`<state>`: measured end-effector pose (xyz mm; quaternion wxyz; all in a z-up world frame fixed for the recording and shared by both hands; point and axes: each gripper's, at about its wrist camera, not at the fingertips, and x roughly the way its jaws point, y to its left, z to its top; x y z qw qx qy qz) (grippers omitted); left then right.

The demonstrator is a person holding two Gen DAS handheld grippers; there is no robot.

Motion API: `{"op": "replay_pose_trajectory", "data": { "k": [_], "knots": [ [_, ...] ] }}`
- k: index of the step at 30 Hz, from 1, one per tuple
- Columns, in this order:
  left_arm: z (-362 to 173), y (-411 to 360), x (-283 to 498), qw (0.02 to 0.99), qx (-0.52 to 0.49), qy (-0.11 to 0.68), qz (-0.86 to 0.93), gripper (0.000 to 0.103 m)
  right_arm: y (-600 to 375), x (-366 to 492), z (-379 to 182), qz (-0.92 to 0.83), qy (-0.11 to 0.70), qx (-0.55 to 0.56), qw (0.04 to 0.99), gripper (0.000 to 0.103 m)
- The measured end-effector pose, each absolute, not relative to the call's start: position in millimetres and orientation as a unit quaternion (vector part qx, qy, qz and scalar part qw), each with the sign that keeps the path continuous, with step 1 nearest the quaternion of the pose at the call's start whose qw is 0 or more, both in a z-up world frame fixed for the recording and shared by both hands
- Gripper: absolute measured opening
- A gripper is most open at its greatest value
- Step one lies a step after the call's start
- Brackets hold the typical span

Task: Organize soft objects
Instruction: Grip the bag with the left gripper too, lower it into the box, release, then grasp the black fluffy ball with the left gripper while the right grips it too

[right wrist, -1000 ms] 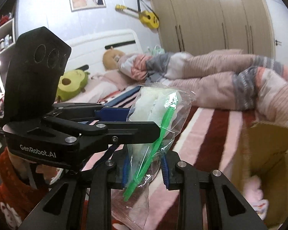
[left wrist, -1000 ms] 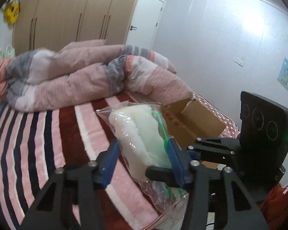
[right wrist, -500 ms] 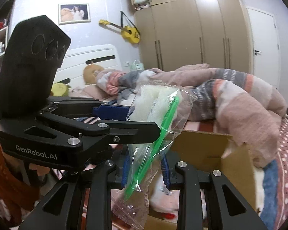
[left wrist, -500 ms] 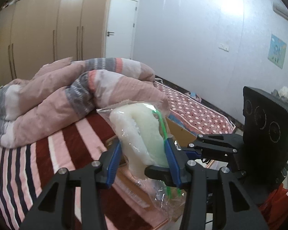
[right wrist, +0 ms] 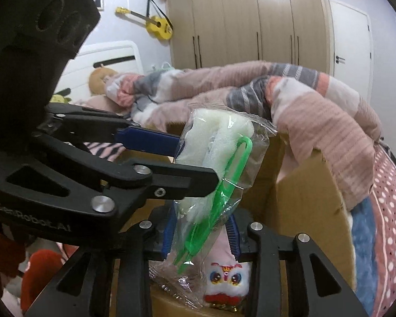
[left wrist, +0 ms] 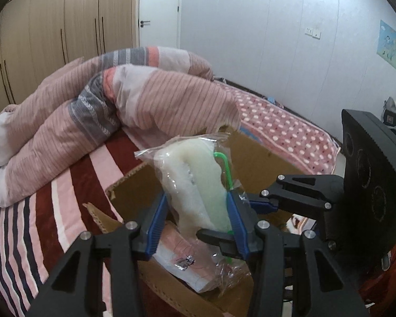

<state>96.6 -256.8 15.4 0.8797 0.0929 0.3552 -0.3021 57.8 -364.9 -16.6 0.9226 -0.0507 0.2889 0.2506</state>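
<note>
left wrist: two claws [left wrist: 198, 224], left clamped on one bag [left wrist: 195, 185], right [right wrist: 202, 237] opening around it.

Two black plastic grippers, the left gripper [left wrist: 198, 222] and the right gripper [right wrist: 202, 233], carry blue finger pads [left wrist: 155, 224], silver screws, white "GenRobot.AI" lettering and a green indicator light, beside an orange-red sleeve [right wrist: 39, 269].

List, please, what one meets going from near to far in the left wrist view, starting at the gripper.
left gripper → bagged white sponge → cardboard box → striped quilt → wardrobe
</note>
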Motion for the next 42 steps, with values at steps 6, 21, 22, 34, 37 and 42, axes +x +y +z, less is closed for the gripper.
{"op": "replay_pose_trajectory", "data": {
  "k": [6, 21, 22, 34, 37, 42],
  "knots": [
    [10, -257, 99, 0.881, 0.104, 0.357, -0.292, 0.066, -368, 62, -27, 0.232, 0.312, -0.057, 0.92, 0.042],
    [60, -178, 63, 0.928, 0.08, 0.294, -0.213, 0.101, -336, 26, 18, 0.247, 0.274, -0.074, 0.926, 0.059],
    [63, -168, 60, 0.931, 0.078, 0.293, -0.205, 0.101, -328, 21, 22, 0.256, 0.269, -0.075, 0.926, 0.061],
    [51, -21, 25, 0.948, 0.053, 0.301, -0.091, 0.101, -201, 5, 26, 0.361, 0.267, -0.092, 0.889, 0.074],
    [33, 10, 24, 0.944, 0.033, 0.317, -0.081, 0.101, -170, 11, 10, 0.378, 0.287, -0.094, 0.875, 0.076],
    [-7, 47, 31, 0.937, 0.002, 0.341, -0.079, 0.101, -132, 26, -30, 0.388, 0.321, -0.096, 0.859, 0.086]
  ]
}}
